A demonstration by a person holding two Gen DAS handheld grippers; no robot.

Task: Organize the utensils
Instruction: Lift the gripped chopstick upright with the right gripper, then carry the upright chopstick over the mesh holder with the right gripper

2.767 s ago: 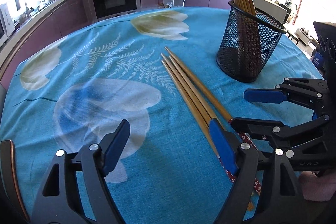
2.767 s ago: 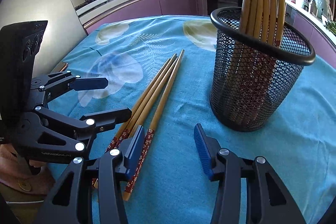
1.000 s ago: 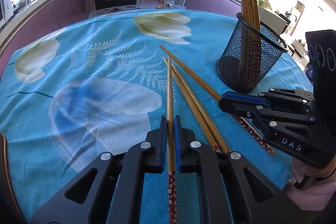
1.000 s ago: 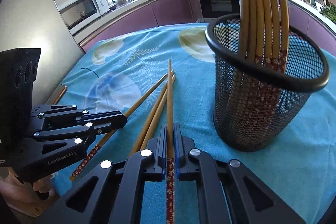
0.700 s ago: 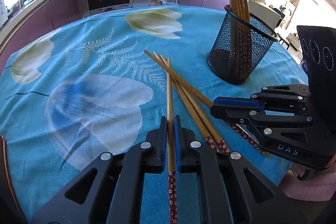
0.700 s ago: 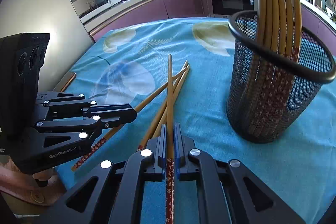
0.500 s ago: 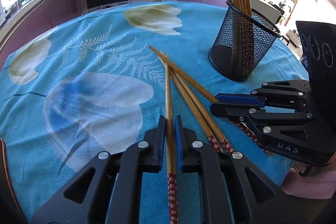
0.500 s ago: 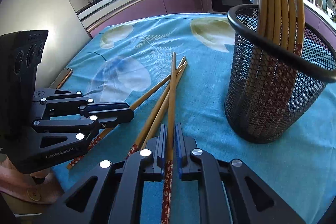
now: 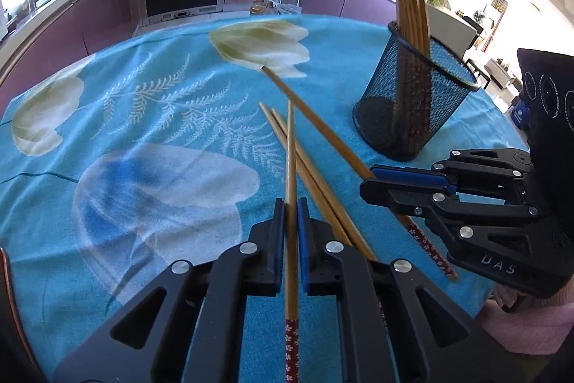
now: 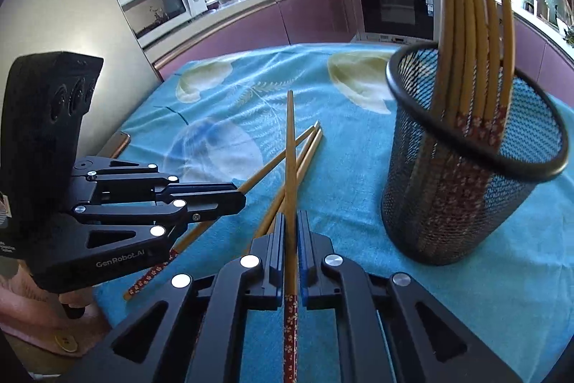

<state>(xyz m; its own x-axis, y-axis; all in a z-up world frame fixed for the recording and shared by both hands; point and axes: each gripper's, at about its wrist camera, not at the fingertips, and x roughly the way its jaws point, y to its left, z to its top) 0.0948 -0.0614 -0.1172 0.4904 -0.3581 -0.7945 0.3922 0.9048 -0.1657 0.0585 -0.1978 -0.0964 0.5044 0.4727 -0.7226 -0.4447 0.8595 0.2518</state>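
On the table [image 9: 150,117], draped in a blue floral cloth, four loose chopsticks show in all. Two of them are held: the left hand-held gripper [image 9: 291,221] pinches one chopstick [image 9: 290,146] between its blue pads, tip pointing away across the cloth and red patterned end trailing back toward the camera. The right hand-held gripper [image 10: 291,232] is likewise pressed together on a second chopstick [image 10: 290,146], held the same way. From the left wrist view, the right hand-held gripper's chopstick runs long and diagonal toward a pale flower print. Two more chopsticks [image 9: 315,189] lie side by side on the cloth between the two grippers, crossed by the held ones. One black mesh holder [image 10: 466,203] stands upright to the right of the loose chopsticks, near but apart from them. Inside it lean about five chopsticks [image 10: 466,24], red patterned ends down and plain tips up; the exact number is hard to tell where they overlap.
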